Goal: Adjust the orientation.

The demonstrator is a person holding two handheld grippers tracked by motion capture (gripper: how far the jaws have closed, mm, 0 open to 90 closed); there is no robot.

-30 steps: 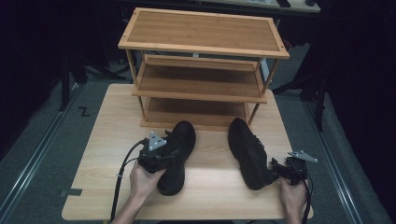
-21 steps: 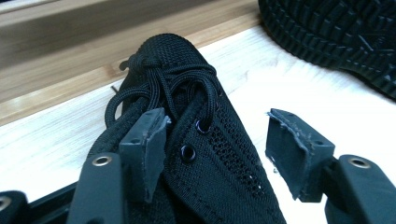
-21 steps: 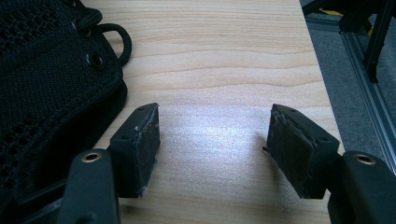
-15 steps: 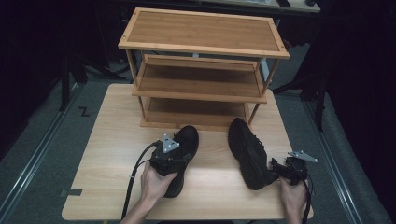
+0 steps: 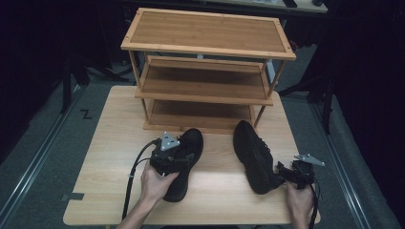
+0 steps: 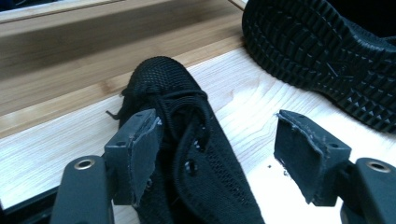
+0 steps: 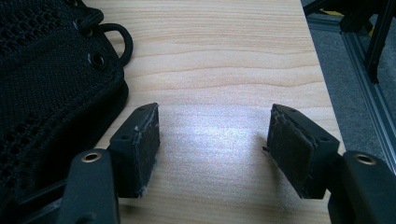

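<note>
Left gripper [image 6: 217, 154]: jaws wide, just been opening; the shoe's laced upper lies between them, beside the left pad, unclamped.
Left shoe [image 5: 184, 162]: upright on the table [image 5: 114, 143], toe toward the shoe rack [image 5: 205, 71], under the left gripper.
Right gripper [image 7: 212, 149]: jaws apart over bare tabletop, holding nothing.
Right shoe [image 5: 255, 155]: tipped on its side, sole facing the left shoe; heel just beside the right gripper.

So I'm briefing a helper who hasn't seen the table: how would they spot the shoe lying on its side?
Start at the three-tier wooden rack at the table's far edge. Two black shoes lie in front of it. The tipped shoe is the right-hand one, its studded sole facing the upright shoe.
</note>
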